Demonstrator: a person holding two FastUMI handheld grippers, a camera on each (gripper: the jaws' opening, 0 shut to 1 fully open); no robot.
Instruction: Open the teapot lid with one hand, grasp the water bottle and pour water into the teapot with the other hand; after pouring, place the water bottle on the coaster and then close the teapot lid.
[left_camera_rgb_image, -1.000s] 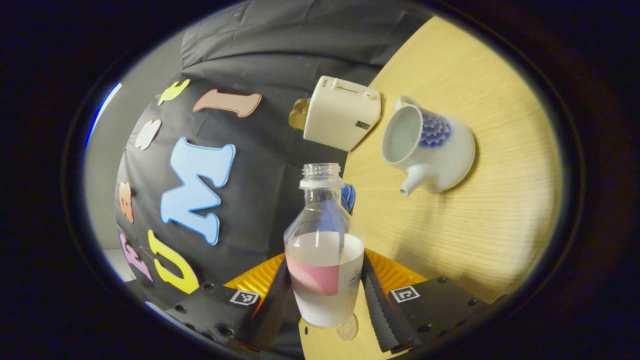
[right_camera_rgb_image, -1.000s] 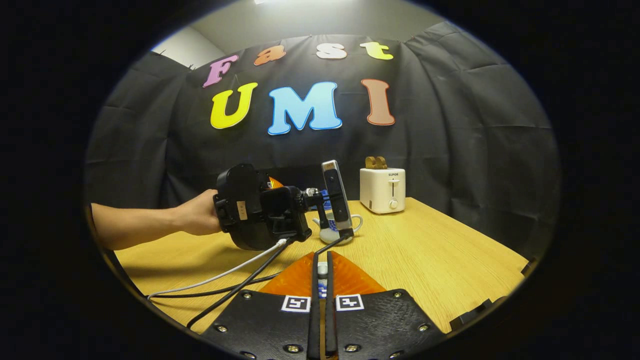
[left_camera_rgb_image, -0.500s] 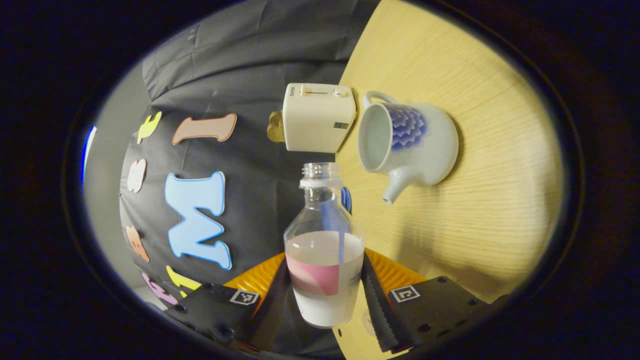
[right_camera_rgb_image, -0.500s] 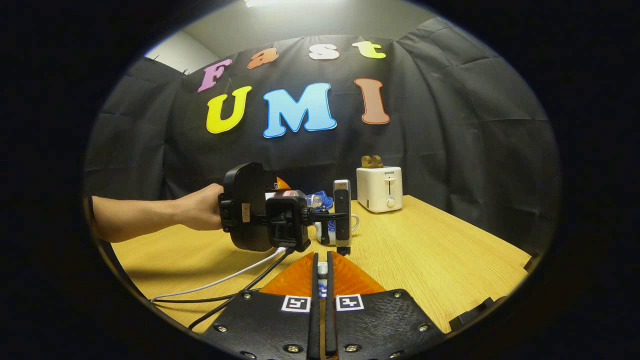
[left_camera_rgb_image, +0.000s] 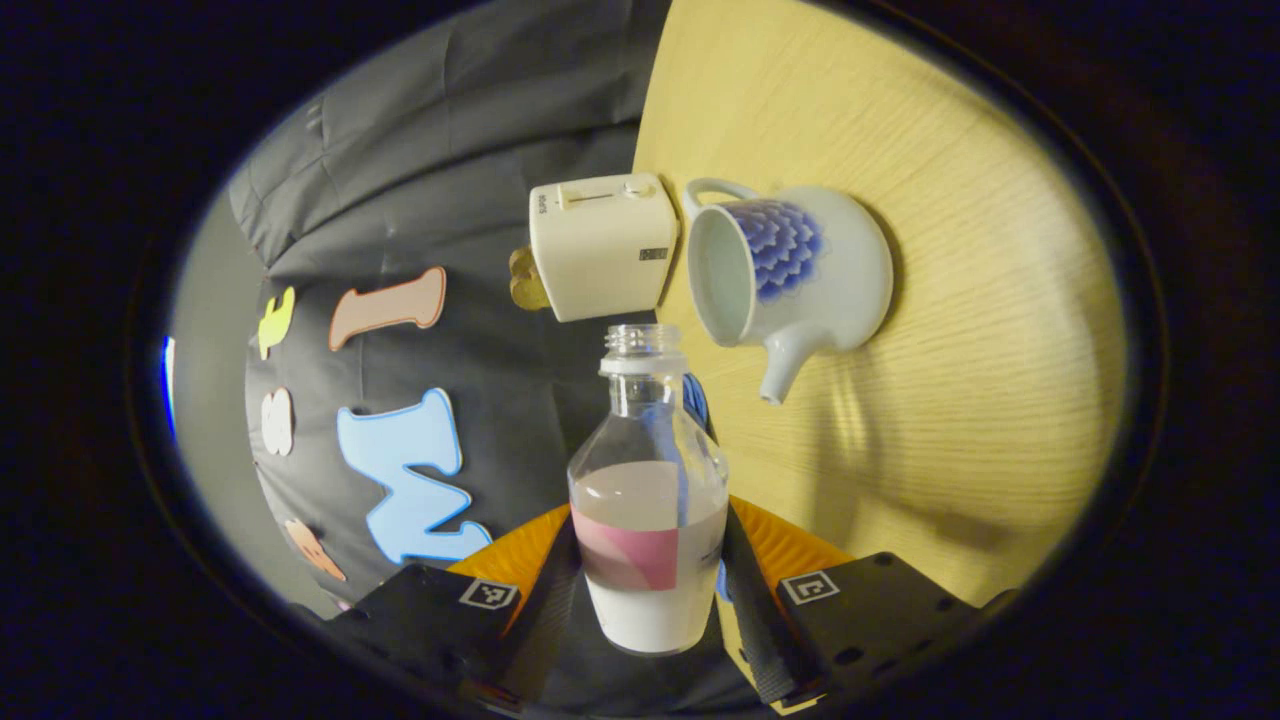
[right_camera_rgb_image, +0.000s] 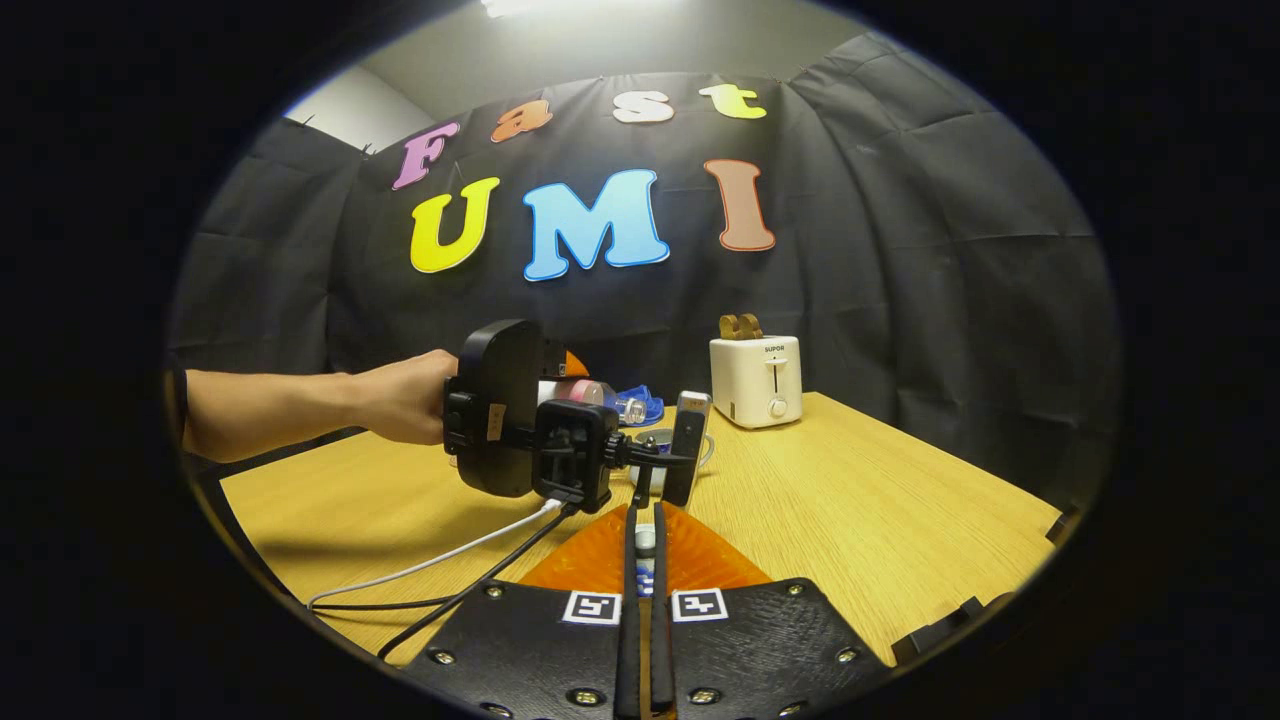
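My left gripper (left_camera_rgb_image: 652, 530) is shut on a clear water bottle (left_camera_rgb_image: 648, 480) with a pink label, uncapped and partly full. The left gripper view is rolled onto its side. The bottle's mouth (left_camera_rgb_image: 640, 338) lies just left of the open white teapot (left_camera_rgb_image: 800, 270) with a blue flower; no stream of water shows. In the right gripper view a hand (right_camera_rgb_image: 405, 398) holds my left gripper (right_camera_rgb_image: 565, 385) with the bottle (right_camera_rgb_image: 590, 392) lying about level above the teapot (right_camera_rgb_image: 665, 440). My right gripper (right_camera_rgb_image: 645, 520) is low and near, shut on a small white and blue piece, apparently the teapot lid (right_camera_rgb_image: 645, 542).
A white toaster (right_camera_rgb_image: 756, 380) with toast stands at the back of the wooden table (right_camera_rgb_image: 880, 520), beside the teapot. A blue thing (right_camera_rgb_image: 640, 405) lies near the cloth wall. Black and white cables (right_camera_rgb_image: 450, 560) trail from the left gripper across the table's front left.
My left gripper has rolled further over, bringing the bottle close to level and its mouth nearer the teapot's opening. The right gripper has stayed almost in place, still shut.
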